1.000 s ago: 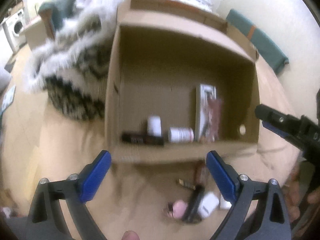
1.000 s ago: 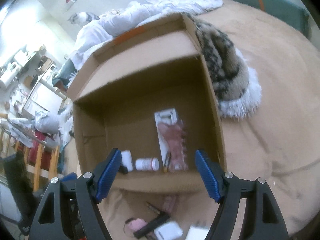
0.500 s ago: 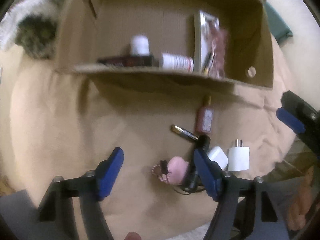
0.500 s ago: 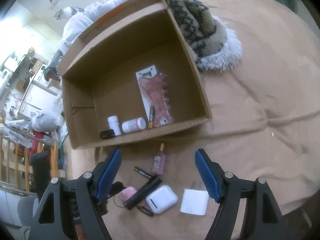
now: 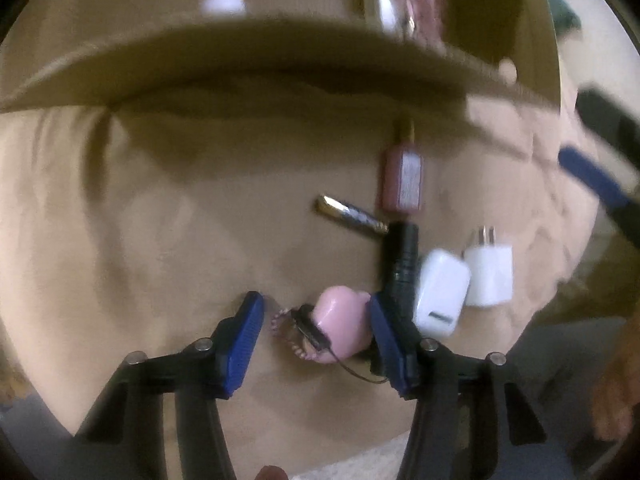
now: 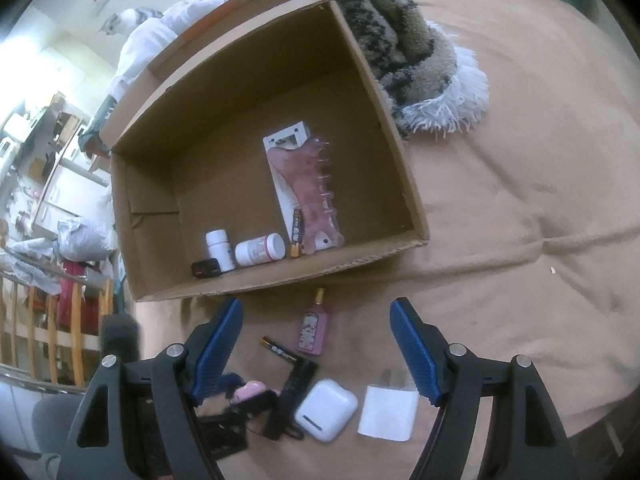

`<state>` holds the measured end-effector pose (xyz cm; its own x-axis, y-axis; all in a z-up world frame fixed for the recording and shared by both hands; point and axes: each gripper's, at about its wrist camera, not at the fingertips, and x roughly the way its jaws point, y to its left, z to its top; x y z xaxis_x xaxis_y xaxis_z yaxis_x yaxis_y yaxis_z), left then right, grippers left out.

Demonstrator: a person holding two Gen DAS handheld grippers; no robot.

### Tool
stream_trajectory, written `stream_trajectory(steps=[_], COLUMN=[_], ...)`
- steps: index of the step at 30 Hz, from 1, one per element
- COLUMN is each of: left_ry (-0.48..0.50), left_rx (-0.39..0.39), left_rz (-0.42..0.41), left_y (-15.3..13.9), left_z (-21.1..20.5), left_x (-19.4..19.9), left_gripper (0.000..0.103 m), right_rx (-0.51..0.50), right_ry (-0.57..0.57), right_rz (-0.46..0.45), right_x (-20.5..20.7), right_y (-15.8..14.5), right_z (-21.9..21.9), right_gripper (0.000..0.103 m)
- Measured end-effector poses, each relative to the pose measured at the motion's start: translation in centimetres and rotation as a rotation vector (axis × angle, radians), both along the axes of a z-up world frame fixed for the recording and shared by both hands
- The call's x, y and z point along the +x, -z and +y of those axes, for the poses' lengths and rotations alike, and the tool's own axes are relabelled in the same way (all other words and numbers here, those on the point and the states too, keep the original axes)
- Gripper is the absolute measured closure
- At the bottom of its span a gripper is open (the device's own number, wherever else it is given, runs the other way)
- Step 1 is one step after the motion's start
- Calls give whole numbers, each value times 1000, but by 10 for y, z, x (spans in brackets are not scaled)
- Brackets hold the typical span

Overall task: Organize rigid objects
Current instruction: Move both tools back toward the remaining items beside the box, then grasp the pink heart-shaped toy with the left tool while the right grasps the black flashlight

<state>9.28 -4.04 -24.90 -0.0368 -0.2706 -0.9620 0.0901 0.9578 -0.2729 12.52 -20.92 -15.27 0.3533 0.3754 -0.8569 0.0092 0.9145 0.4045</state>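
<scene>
So the left gripper [image 5: 316, 334] is down low over the bed [image 6: 520, 200], jaws spread wide with the pink charm [image 5: 344, 328] sitting right between them. Nothing's clamped yet as far as I can see; the right-hand pad looks like it's touching or nearly touching the charm, the other is well apart. My guess is that's the next pick, since it's straddling it.

The right gripper [image 6: 316, 350] hangs higher, also wide open and empty, basically looking down at the whole pile.

The box [image 6: 400, 168] sits at 12 o'clock from the loose stuff, open side up, already holding two pill bottles [image 6: 240, 250], a small black thing, a battery and a pink comb on its card [image 6: 304, 184], all slid against the near wall, probably because that's the easiest drop from this side.

Still out on the bed: a perfume bottle [image 6: 314, 326] at 12 of the cluster, a battery [image 6: 278, 350] beside it, a black tube [image 6: 294, 390], an earbud case [image 6: 326, 408] and a charger [image 6: 388, 412] at 3 o'clock. They're bunched tight, the tube touching the case, so pulling the charm without dragging its cord over the tube could be fiddly.
</scene>
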Motion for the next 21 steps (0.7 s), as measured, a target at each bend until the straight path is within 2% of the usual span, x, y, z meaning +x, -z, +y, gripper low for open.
stream_trajectory(steps=[7, 11, 16, 17, 19, 21], left_ry=[44, 78, 64, 59, 36, 33], left_rx=[9, 10, -54, -77, -107, -110], left_rz=[-30, -15, 54, 71, 92, 74], left_y=[-1, 2, 4, 3, 0, -8], left_z=[-17, -27, -27, -26, -23, -23], left_x=[-1, 0, 1, 2, 1, -1], left_gripper=[61, 65, 75, 80, 81, 81], right_rx=[-14, -26, -35, -37, -42, -45], right_ry=[-13, -20, -19, -20, -26, -28], right_rz=[5, 11, 18, 18, 19, 22], right_x=[3, 4, 4, 4, 5, 4], right_y=[2, 3, 6, 6, 7, 8], right_z=[4, 5, 6, 6, 7, 7], right_gripper=[23, 23, 23, 23, 23, 23])
